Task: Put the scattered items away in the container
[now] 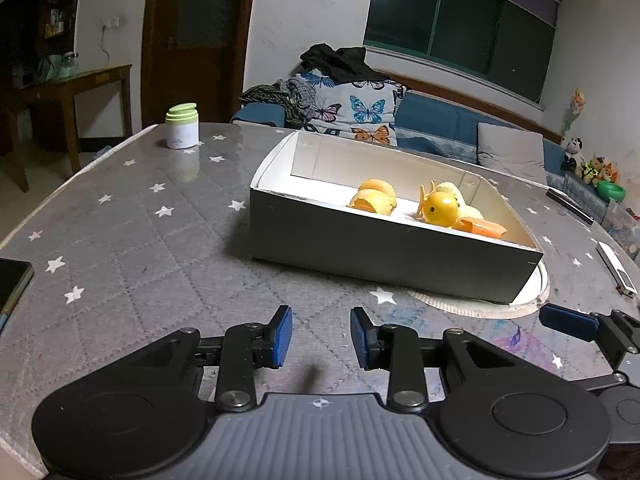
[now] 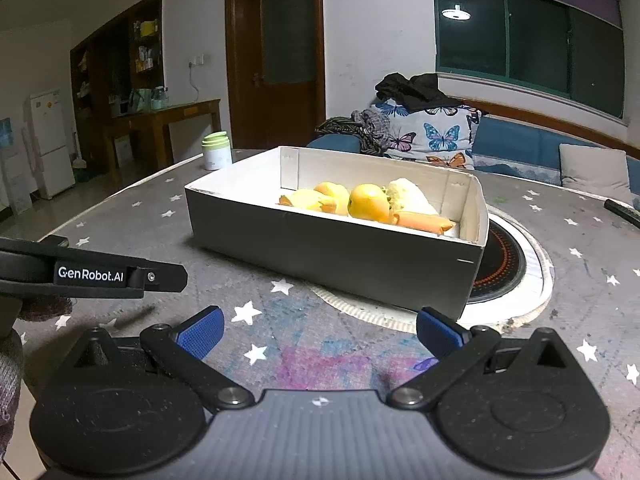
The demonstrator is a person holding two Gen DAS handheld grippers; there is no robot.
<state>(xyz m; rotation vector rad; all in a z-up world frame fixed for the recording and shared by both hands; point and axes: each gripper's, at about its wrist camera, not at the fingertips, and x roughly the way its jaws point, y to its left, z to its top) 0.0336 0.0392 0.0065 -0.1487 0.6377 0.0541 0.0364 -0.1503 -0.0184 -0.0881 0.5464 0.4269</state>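
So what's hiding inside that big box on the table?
Inside the box lie toy foods: a round orange fruit, yellow pieces, a pale leafy one and an orange sausage-like stick. The near wall hides the floor and anything lower.

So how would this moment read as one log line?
left claw: open, empty | right claw: open, empty | toys: in box

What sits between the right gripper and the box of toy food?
Nothing visible. Only bare star-print tablecloth lies between the right gripper, jaws wide and empty, and the box. The left gripper is off to its side, also empty, not in the path.
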